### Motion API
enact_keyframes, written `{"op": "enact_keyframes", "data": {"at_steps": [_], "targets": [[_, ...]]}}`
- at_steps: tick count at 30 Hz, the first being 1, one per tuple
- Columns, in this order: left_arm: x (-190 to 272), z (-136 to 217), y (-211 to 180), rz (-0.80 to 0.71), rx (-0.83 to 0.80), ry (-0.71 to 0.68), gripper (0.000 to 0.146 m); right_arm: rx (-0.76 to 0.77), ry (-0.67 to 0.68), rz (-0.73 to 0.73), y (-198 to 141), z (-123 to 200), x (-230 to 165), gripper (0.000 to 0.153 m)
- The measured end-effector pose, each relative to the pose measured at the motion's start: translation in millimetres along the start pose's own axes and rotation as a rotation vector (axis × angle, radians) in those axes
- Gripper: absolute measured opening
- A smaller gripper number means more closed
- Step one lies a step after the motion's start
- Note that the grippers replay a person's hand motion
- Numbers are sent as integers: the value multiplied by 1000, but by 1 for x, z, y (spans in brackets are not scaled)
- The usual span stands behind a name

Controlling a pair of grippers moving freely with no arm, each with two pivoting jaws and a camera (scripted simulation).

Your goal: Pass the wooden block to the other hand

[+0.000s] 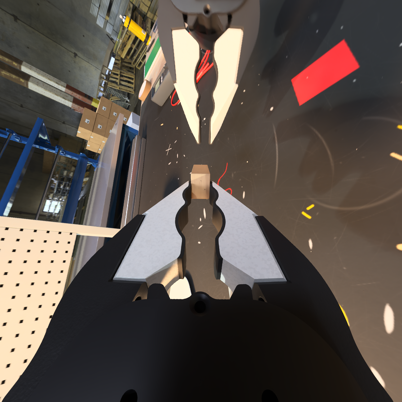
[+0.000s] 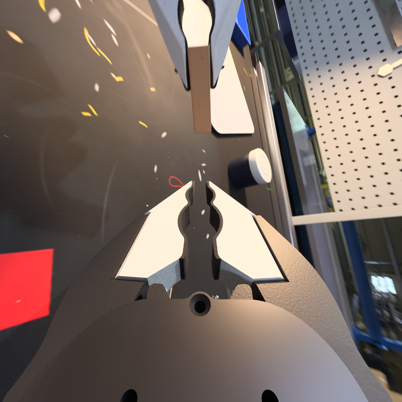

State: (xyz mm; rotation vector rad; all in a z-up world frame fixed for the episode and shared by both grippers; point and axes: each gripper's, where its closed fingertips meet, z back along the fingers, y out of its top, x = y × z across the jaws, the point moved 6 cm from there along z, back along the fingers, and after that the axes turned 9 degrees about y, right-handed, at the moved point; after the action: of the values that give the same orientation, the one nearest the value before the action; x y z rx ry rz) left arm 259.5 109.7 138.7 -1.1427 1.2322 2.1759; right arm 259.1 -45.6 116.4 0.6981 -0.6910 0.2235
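Note:
My left gripper [image 1: 200,182] is shut on a pale wooden block [image 1: 200,188], which sticks out forward from between its fingertips. My right gripper [image 1: 204,142] faces it tip to tip, a short gap away from the block's free end. In the right wrist view the block [image 2: 201,97] hangs down from the left gripper [image 2: 200,86] at the top. The right gripper [image 2: 199,182] is below it, empty, with only a narrow gap between its fingertips, and does not touch the block.
Below lies a dark scratched tabletop [image 1: 282,195] with a red rectangle [image 1: 324,71], a loose red wire [image 1: 224,176], a dark jar with a white lid [image 2: 250,169] and a white pad [image 2: 232,108]. A pegboard [image 2: 348,108] stands at the table's edge.

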Motion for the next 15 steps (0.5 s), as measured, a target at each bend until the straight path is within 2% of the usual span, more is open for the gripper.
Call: {"op": "enact_keyframes", "data": {"at_steps": [3, 5, 8, 15], "targets": [[7, -3, 1, -49, -10, 2, 15, 89, 78, -63, 5, 5, -2, 22], [13, -6, 7, -75, 7, 0, 15, 56, 78, -60, 8, 1, -5, 27], [20, -8, 13, -121, 12, 8, 15, -6, 29, -21, 9, -5, -8, 27], [18, -6, 16, -102, 45, 67, 15, -5, -85, 17, 13, -4, -3, 23]]}}
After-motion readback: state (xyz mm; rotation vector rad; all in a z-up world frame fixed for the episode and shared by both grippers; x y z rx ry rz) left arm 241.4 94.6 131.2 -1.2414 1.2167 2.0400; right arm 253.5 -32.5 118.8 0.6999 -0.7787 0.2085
